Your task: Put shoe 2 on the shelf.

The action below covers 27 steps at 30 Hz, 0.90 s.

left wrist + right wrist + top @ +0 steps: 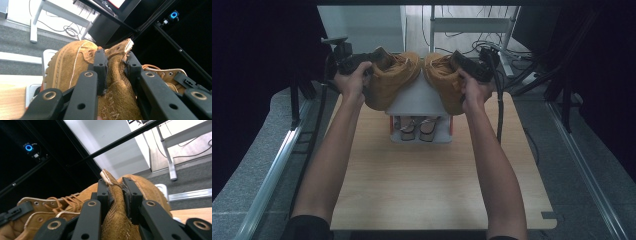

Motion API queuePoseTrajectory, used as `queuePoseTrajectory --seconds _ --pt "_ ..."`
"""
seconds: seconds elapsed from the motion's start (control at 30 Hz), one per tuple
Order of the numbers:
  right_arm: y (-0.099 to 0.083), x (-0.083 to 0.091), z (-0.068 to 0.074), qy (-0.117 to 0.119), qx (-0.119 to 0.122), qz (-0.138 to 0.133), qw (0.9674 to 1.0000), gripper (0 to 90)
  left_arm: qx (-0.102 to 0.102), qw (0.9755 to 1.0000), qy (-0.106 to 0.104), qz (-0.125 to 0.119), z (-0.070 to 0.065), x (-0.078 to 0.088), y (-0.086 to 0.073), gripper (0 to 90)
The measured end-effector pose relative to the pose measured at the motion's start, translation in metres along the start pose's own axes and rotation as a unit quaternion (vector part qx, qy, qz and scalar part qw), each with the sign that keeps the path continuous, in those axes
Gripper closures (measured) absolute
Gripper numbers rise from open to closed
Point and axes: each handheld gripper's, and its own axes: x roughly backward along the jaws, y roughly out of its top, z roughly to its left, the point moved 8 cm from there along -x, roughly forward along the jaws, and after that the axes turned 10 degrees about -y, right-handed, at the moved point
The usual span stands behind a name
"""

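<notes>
- Left gripper: we see it pinching the left boot at its heel flap.
- Right gripper pinches the right boot likewise.
- Both boots rest on a white rack on the table, toes down, side by side.

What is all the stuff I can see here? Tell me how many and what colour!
Boots: two, tan suede, on top of the white rack; left boot, right boot.
Rack: one, white, at the table's far end.
Sandals: a dark pair, on the rack's lower shelf.
Table: one, light wood.
Left gripper: black, jaws pinching the left boot's collar.
Right gripper: black, jaws pinching the right boot's collar.
Hands: two, left hand, right hand.
</notes>
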Motion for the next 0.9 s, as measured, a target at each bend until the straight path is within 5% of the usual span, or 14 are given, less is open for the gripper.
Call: queuePoseTrajectory --seconds 0.13,0.27,0.6,0.9 --pt "-0.01 -0.009 -0.002 -0.005 0.014 0.006 0.9999 76.0 0.008 0.9999 -0.002 0.013 0.012 -0.006 -0.01 75.7" --pt "-0.008 -0.01 -0.01 -0.002 0.022 0.012 0.9997 72.1 0.031 0.9988 -0.029 0.026 0.021 -0.009 -0.014 73.9" --pt "-0.008 -0.008 -0.021 0.012 0.045 0.024 0.9986 62.9 0.024 0.9969 -0.058 0.047 0.02 -0.007 -0.014 61.5" --pt "-0.001 0.003 -0.017 0.024 0.113 0.007 0.9933 45.6 -0.025 0.9969 -0.041 0.063 0.017 0.005 -0.008 38.3"
